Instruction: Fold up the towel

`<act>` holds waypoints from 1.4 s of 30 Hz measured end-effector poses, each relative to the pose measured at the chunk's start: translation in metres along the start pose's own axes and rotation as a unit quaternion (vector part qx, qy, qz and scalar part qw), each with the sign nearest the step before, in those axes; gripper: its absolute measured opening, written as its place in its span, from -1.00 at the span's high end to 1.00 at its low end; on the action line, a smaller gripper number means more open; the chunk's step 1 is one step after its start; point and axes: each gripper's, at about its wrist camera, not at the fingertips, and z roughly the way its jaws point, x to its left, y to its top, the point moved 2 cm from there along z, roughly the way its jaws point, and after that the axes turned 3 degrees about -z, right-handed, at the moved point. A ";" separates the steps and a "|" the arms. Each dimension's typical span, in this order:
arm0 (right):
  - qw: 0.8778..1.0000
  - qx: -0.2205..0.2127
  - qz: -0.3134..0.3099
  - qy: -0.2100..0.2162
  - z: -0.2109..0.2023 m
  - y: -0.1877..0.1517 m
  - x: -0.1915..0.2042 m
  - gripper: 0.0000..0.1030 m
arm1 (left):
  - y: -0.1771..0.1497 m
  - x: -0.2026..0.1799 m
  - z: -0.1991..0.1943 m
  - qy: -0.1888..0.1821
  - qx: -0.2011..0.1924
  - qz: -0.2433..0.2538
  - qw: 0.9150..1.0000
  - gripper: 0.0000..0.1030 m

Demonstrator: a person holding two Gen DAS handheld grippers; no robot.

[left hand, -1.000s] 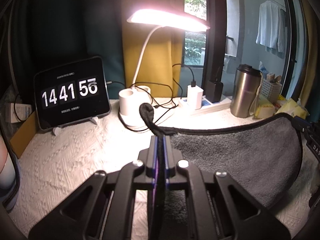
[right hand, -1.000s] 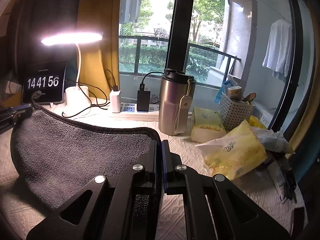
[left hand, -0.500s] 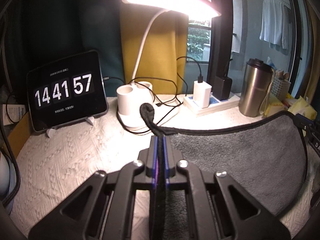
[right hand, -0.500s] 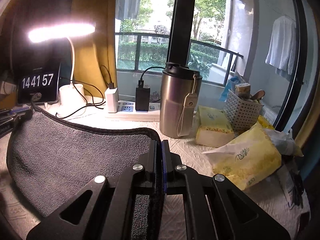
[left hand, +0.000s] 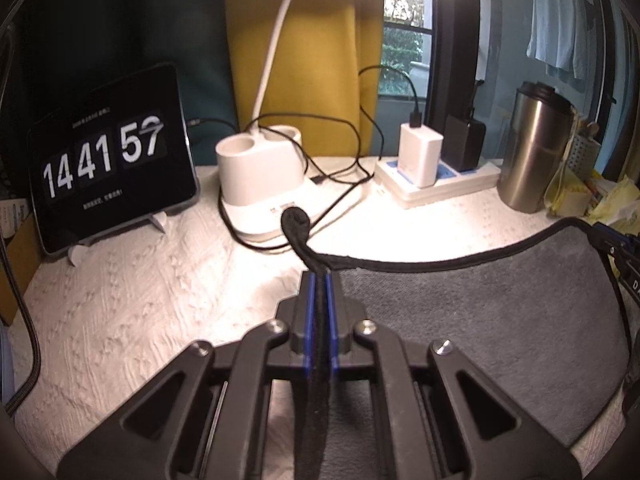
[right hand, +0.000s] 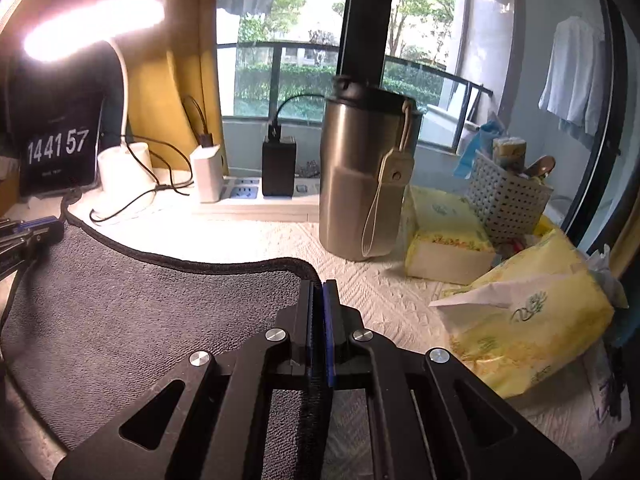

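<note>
Both pairs of jaws are pressed together on cloth: your left gripper [left hand: 319,280] pinches one corner of the grey towel [left hand: 480,312], and your right gripper [right hand: 319,286] pinches the neighbouring corner, the blue pads squeezing the black hem on either side. From the left gripper a small black hanging loop [left hand: 295,222] sticks up past the fingertips toward the lamp base [left hand: 260,176]. Between your two grippers the towel's black-bordered edge sags in a shallow curve, and the rest of the cloth slopes down toward you over the white textured table cover [left hand: 120,300]; how much of it rests on the cover you cannot tell from these views. In the right wrist view your left gripper shows at the far left edge, holding its corner just in front of the tablet [right hand: 60,148], whose clock reads 14 41 57. Behind the towel's far edge sit the white lamp base with its curved neck, a white power strip [left hand: 436,184] carrying a white charger [left hand: 420,156] and a black charger [left hand: 464,142], and loose black cables. A steel tumbler [right hand: 366,172] stands upright just beyond your right gripper, apart from the towel. To its right lie yellow tissue packs [right hand: 528,320] and a white perforated basket [right hand: 506,200], all well clear of the cloth.
</note>
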 end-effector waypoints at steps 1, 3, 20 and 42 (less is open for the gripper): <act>1.000 0.006 -0.001 0.000 0.004 -0.001 0.000 0.90 | -0.001 0.000 0.004 0.001 0.004 0.000 1.000 0.89; 1.000 0.019 0.000 -0.002 0.010 -0.003 0.001 0.90 | -0.003 0.001 0.011 0.001 0.016 -0.002 1.000 0.89; 0.996 0.089 0.005 -0.008 0.032 -0.011 -0.001 0.62 | -0.007 0.011 0.025 0.017 0.068 -0.024 0.997 0.64; 0.998 0.061 0.009 -0.012 -0.023 -0.003 0.008 0.11 | -0.001 0.018 -0.038 -0.001 0.026 -0.048 0.998 -0.54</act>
